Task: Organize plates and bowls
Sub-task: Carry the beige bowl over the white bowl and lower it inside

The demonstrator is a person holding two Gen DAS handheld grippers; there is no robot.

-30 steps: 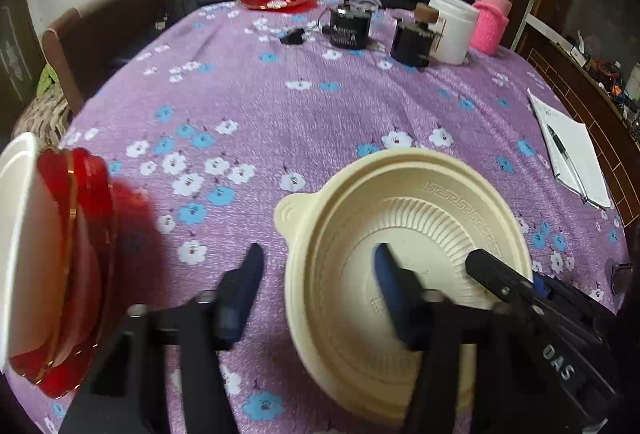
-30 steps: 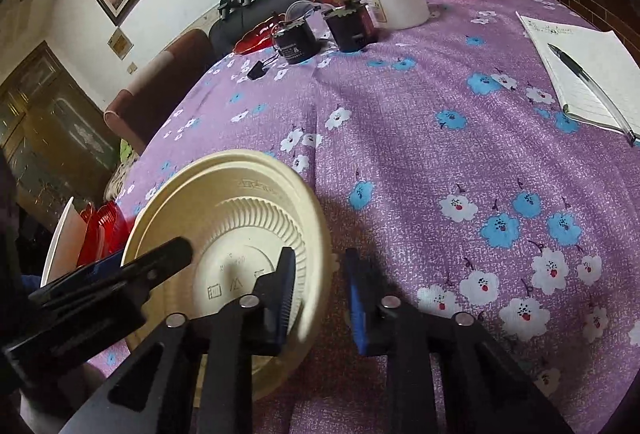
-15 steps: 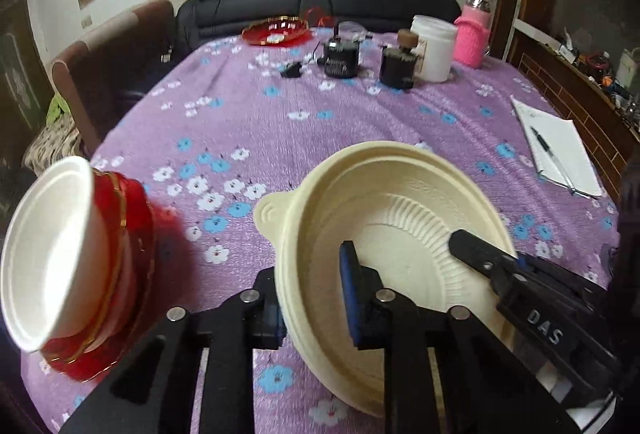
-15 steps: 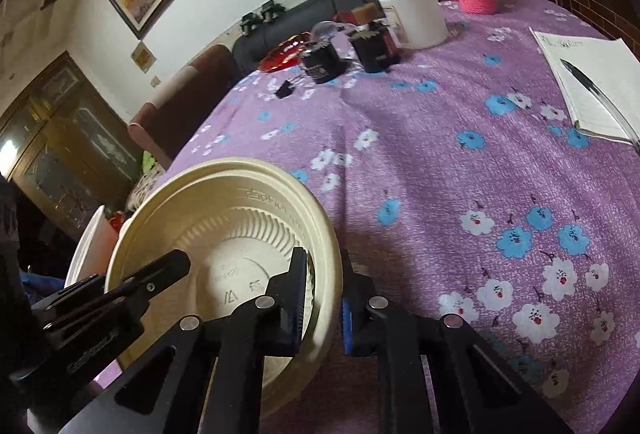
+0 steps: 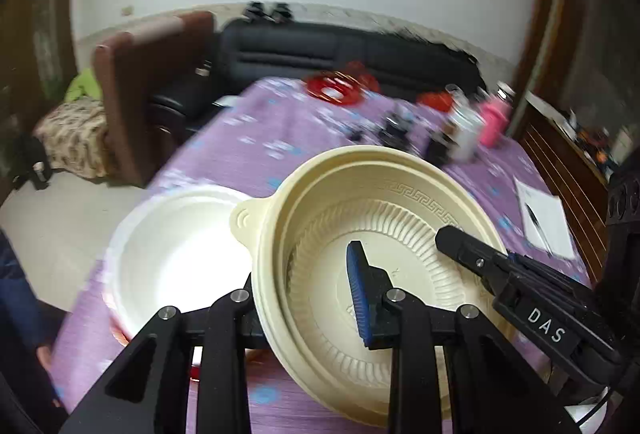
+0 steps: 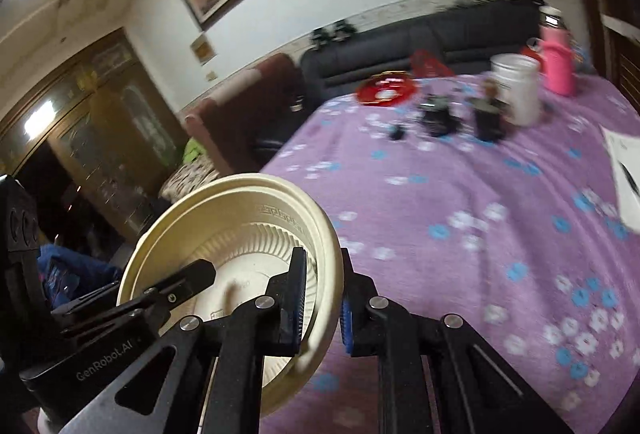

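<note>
We hold the cream bowl (image 5: 372, 234) clamped by both left tool (image 5: 308, 298) and right tool (image 6: 320, 298), lifted beside the white bowl (image 5: 176, 254); stacking it remains, and the red plate (image 6: 386, 90) waits across the desk (image 6: 480, 214).

Counted on the table: one cream bowl (image 5: 384, 218), one white bowl (image 5: 176, 250), one red plate (image 6: 386, 90) at the far edge, one white jar (image 6: 518, 90), one pink bottle (image 6: 558, 64), two dark jars (image 6: 436, 114) and one notepad (image 5: 546, 222).
</note>
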